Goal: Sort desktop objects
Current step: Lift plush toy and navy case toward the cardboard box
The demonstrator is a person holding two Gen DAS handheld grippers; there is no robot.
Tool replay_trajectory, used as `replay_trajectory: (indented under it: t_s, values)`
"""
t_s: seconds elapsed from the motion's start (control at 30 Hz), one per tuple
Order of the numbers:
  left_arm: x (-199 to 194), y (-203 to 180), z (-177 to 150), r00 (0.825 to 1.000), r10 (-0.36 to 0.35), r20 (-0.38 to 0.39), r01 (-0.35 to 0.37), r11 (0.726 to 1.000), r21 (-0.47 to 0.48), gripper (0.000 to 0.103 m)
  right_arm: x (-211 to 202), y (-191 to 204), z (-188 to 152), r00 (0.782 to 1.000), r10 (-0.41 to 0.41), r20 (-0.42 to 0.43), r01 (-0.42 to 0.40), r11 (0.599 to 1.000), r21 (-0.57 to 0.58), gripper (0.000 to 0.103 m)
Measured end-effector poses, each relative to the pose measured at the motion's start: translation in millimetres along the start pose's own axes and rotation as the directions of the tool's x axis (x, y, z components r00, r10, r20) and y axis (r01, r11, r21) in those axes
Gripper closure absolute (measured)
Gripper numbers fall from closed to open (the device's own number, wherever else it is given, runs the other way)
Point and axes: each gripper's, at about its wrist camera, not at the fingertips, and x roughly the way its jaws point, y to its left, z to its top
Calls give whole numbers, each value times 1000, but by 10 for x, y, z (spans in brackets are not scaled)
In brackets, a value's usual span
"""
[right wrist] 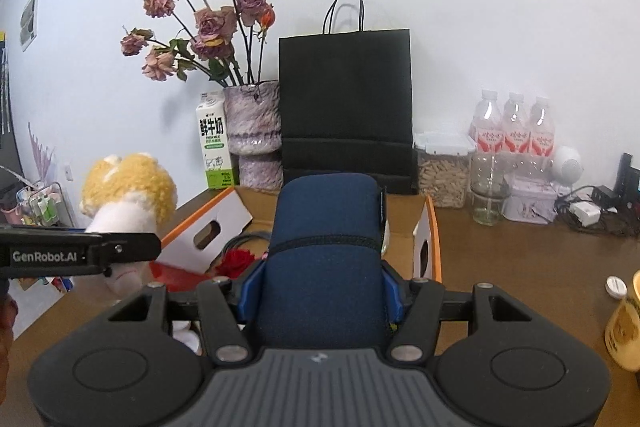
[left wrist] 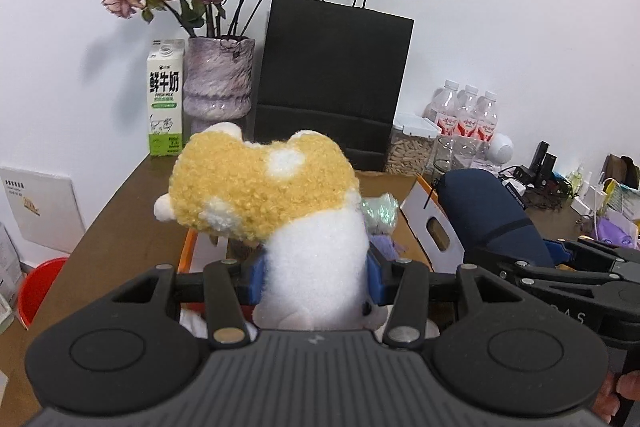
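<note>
Two grippers are each clamping a soft thing above the cardboard box (right wrist: 224,215) on the brown desk (right wrist: 520,267). With our left gripper (left wrist: 316,279) we are squeezing the plush toy (left wrist: 280,203) by its white body between the blue pads (left wrist: 256,279), its yellow curly head sticking up and away from the camera. With our right gripper (right wrist: 320,291) we are gripping the navy pouch (right wrist: 326,239), a rounded fabric case with a dark seam across it, the blue pads pressing on both of its sides. In the right wrist view the plush toy is hanging just left of the box's orange-edged flap; in the left wrist view the pouch is sitting off to the right, over the box's other flap. Inside the box we are seeing something red (right wrist: 236,263) and a dark cable (right wrist: 248,241). Behind the box a black paper bag (right wrist: 346,107) is standing against the wall, with a vase of dried roses (right wrist: 254,123) and a milk carton (right wrist: 214,141) to its left, and three water bottles (right wrist: 514,127) and a clear container (right wrist: 442,171) to its right.
</note>
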Motion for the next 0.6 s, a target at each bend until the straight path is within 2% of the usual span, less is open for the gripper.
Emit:
replay_trajectory:
  t_s: [0.2,0.33,0.5,0.6]
  values:
    - [419,-5,301,997,-8,-82,9,1000,15,55,423,-152,304,997,22,-72,-19,999,34,46]
    - [705,-3,428,992,18,-126,-14,999,36,55,756,-233,440,989,26,-144,-20,999,42,46]
    - [1096,44,495,977,10,-211,-6,1000,23,55,1165,-289,502,974,27,-226,-16,999,51,46]
    - [1305,50,499,968,29,-248,-20,999,38,55,1374,-298,492,964,21,-264,-9,999,44,46]
